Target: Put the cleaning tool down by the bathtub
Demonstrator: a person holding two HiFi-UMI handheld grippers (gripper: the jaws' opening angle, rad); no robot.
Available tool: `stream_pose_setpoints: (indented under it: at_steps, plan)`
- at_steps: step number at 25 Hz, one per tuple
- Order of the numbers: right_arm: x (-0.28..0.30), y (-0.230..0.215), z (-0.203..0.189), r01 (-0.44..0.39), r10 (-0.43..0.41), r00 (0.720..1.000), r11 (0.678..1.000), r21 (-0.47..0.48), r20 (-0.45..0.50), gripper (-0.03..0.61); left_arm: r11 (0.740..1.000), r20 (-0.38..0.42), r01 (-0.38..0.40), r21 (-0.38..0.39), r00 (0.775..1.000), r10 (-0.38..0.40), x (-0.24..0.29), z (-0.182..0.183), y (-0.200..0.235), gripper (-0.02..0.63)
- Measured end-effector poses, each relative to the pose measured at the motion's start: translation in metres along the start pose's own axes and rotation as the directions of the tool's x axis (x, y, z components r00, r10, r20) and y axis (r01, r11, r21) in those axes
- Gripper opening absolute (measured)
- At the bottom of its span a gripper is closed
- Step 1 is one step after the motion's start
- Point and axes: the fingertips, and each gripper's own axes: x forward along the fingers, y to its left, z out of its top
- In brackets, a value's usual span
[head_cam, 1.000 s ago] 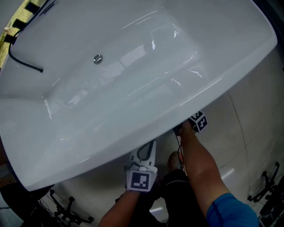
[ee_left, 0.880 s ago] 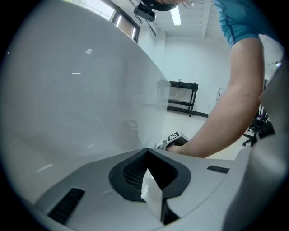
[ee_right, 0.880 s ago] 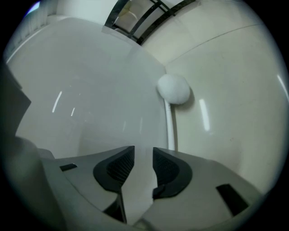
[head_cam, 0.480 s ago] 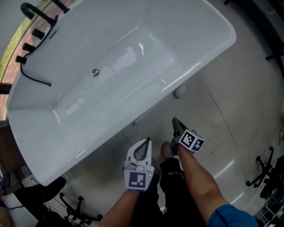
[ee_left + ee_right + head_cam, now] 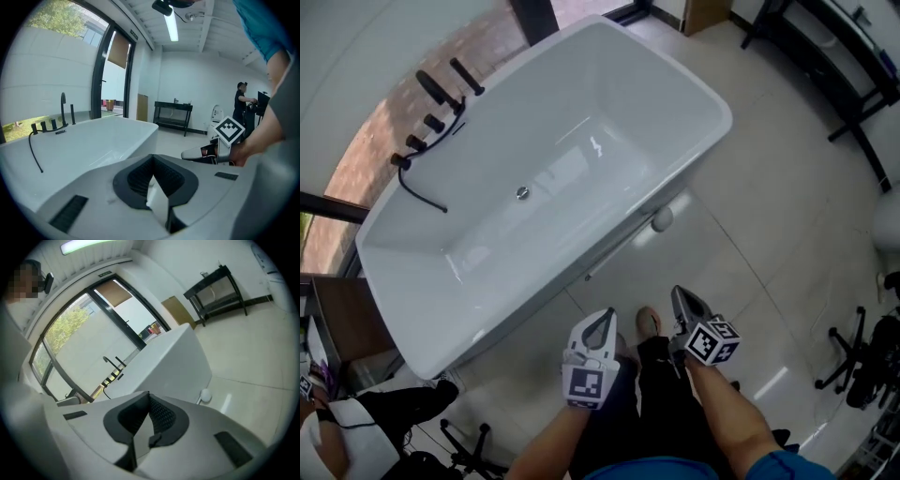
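Observation:
The white bathtub stands slantwise on the pale tiled floor. The cleaning tool, a white round head on a thin handle, lies on the floor against the tub's near side; its head also shows in the right gripper view, beside the bathtub. My left gripper and right gripper hang side by side above the floor in front of the tub, well back from the tool. Both are shut, with nothing between the pads. In the left gripper view, the left gripper points past the bathtub and the right gripper.
Black taps and a black hose sit on the tub's far rim. A black-framed table stands at the back right and black chair bases at the right. A person stands far behind. Another person sits at bottom left.
The head view has pulled up and back from the tub. Both grippers came away from under the tub's rim, the right one most. The tool lies uncovered on the floor.

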Motion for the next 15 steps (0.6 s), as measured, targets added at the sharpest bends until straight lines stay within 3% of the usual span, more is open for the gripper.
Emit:
stream_pose_setpoints:
  at_steps: [4, 9, 15]
  plan:
    - [-0.078, 0.072, 0.055, -0.029, 0.038, 0.997, 0.991, -0.130, 0.066, -0.011, 0.999, 0.028, 0.041, -0.003, 0.999, -0.041, -0.053, 0.060, -0.029, -0.008]
    - [-0.189, 0.126, 0.124, 0.004, 0.048, 0.975, 0.973, -0.231, 0.217, -0.011, 0.994, 0.094, 0.078, 0.075, 0.992, -0.085, -0.098, 0.128, -0.085, -0.008]
    - [-0.293, 0.174, 0.166, 0.011, 0.110, 0.940, 0.935, -0.354, 0.322, -0.011, 0.986, 0.208, 0.155, 0.061, 0.964, -0.164, -0.144, 0.200, -0.150, -0.008]
